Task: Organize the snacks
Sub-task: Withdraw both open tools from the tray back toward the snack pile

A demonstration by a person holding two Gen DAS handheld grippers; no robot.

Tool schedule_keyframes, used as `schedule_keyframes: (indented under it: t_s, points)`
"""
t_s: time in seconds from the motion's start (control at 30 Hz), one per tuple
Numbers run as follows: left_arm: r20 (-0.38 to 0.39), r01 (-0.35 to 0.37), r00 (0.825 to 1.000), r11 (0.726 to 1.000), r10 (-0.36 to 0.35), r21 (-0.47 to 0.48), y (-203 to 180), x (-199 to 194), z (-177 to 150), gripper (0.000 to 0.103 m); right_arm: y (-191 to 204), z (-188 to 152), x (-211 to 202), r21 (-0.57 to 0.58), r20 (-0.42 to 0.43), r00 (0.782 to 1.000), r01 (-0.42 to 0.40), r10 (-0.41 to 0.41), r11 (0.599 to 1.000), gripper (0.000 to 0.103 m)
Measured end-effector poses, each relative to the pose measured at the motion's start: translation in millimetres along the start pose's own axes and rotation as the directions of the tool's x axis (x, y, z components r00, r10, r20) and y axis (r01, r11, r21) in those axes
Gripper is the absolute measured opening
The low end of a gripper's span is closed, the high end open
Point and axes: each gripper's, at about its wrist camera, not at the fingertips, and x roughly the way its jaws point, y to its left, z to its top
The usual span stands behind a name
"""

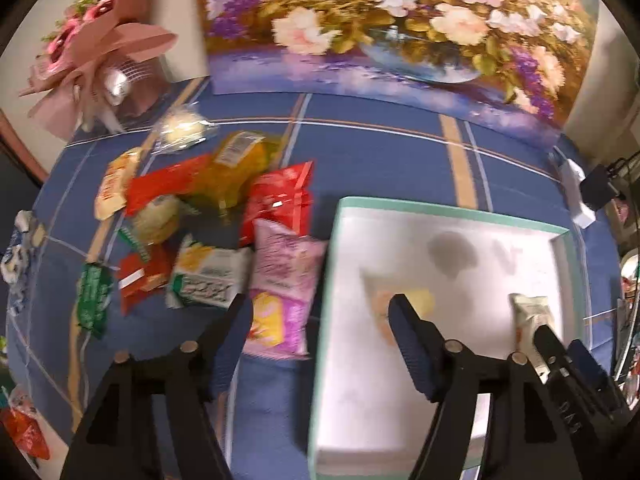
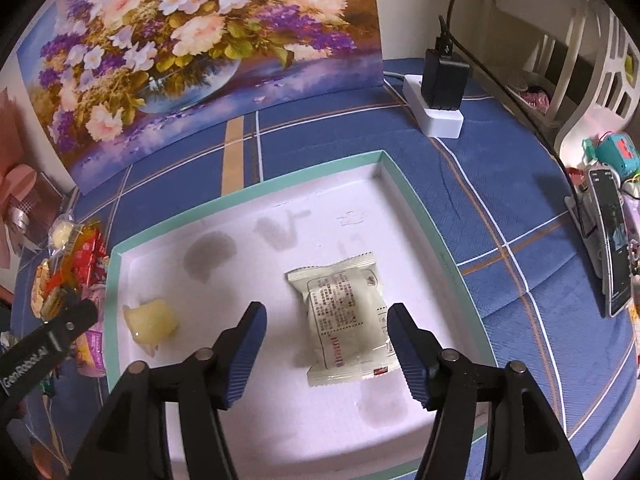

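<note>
A white tray with a mint-green rim [image 2: 412,200] lies on the blue checked cloth; its rim also shows in the left wrist view [image 1: 332,248]. In it lie a white printed snack packet [image 2: 344,316] and a small yellow wrapped snack [image 2: 152,320]. My right gripper [image 2: 326,328] is open and empty just above the tray, the white packet between its fingers. My left gripper [image 1: 320,312] is open and empty, straddling the tray's left rim. Several loose snack packs lie left of the tray, among them a pink pack [image 1: 280,280], a red pack [image 1: 280,200] and a green-white pack [image 1: 208,276].
A large flower painting [image 2: 192,48] leans at the back. A pink bouquet [image 1: 92,52] stands at the back left. A white power strip with a black adapter [image 2: 440,92] lies at the back right. A phone on a stand [image 2: 612,240] is at the right edge.
</note>
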Motion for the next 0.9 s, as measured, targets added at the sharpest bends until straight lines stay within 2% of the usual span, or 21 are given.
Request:
schedule_keyframes:
  t_s: [0.23,0.3,0.33,0.37,0.53,0.77,0.9]
  points:
    - [-0.003,-0.034,0.999,0.999,0.034,-0.027,26,-7,-10,0.073,20,-2,-12,-0.042,0.022,1.000,-0.013,0.014,0.999,0.067]
    - [0.002,-0.045,0.999,0.998,0.045,-0.034,37,-9,-12,0.078,26,-2,-15,-0.049,0.023,0.999,-0.030,0.031,0.998,0.067]
    - [0.011,-0.057,0.998,0.998,0.057,-0.039,44,-9,-11,0.086,30,-3,-16,-0.050,0.020,0.999,-0.039,0.040,0.998,0.067]
    - [0.019,-0.071,0.997,0.996,0.072,-0.051,51,-10,-10,0.088,34,-3,-18,-0.054,0.018,0.999,-0.049,0.050,0.997,0.067]
    - [0.017,-0.107,0.994,0.983,0.111,-0.149,93,-10,-9,0.092,57,-7,-22,-0.095,0.021,0.996,-0.083,0.085,0.992,0.067]
    - [0.029,-0.114,0.992,0.956,0.126,-0.271,147,-14,-5,0.093,94,-15,-25,-0.136,0.021,0.984,-0.172,0.176,0.976,0.087]
    - [0.025,-0.144,0.987,0.943,0.158,-0.299,168,-13,-4,0.093,113,-21,-25,-0.159,0.018,0.977,-0.205,0.211,0.966,0.090]
